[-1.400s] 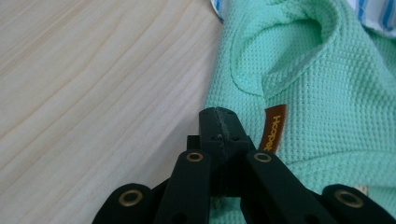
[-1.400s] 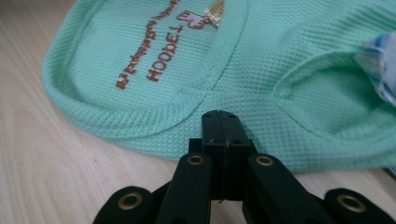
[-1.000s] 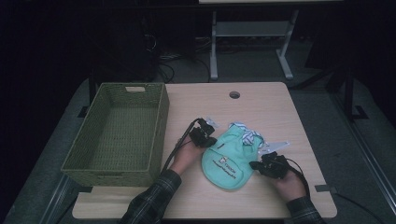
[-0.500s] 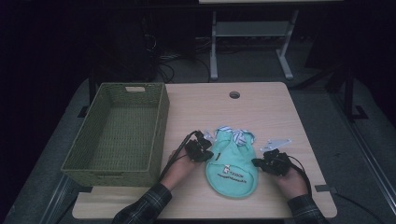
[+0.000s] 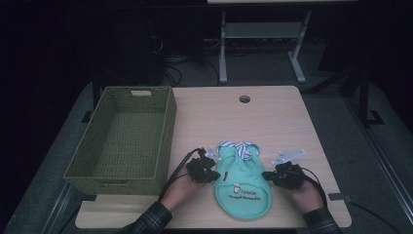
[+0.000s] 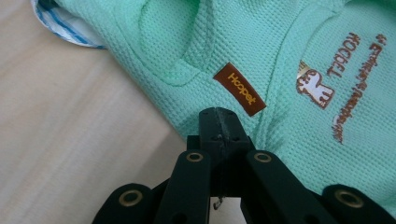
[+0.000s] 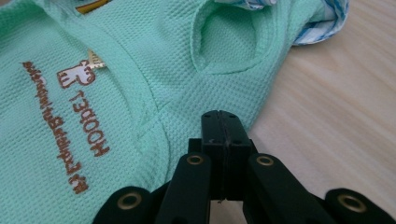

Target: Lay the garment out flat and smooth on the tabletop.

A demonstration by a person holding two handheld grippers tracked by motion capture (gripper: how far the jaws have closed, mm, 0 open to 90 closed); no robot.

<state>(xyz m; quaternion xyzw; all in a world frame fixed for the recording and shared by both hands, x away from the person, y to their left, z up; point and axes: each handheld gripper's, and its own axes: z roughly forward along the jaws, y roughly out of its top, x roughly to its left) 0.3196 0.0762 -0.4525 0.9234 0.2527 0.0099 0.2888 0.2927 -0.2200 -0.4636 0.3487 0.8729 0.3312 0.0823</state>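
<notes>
Slippage looks the main risk: the left gripper point(image 6: 218, 122) and right gripper point(image 7: 222, 123) each pinch, jaws together, seemingly only an edge of the mint green pet shirt point(image 5: 242, 181) lying flat on the table point(image 5: 282, 122) beside the woven basket point(image 5: 124, 139); an uneven pull might free one side.

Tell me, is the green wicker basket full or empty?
Empty: the high view shows the basket's bare woven bottom, with nothing lying inside.

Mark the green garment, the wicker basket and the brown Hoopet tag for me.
green garment point(image 5: 243, 187), high view, on its lower body panel near the print.
wicker basket point(image 5: 168, 126), high view, on its right wall.
brown Hoopet tag point(image 6: 239, 88), left gripper view, on the middle of the tag.
</notes>
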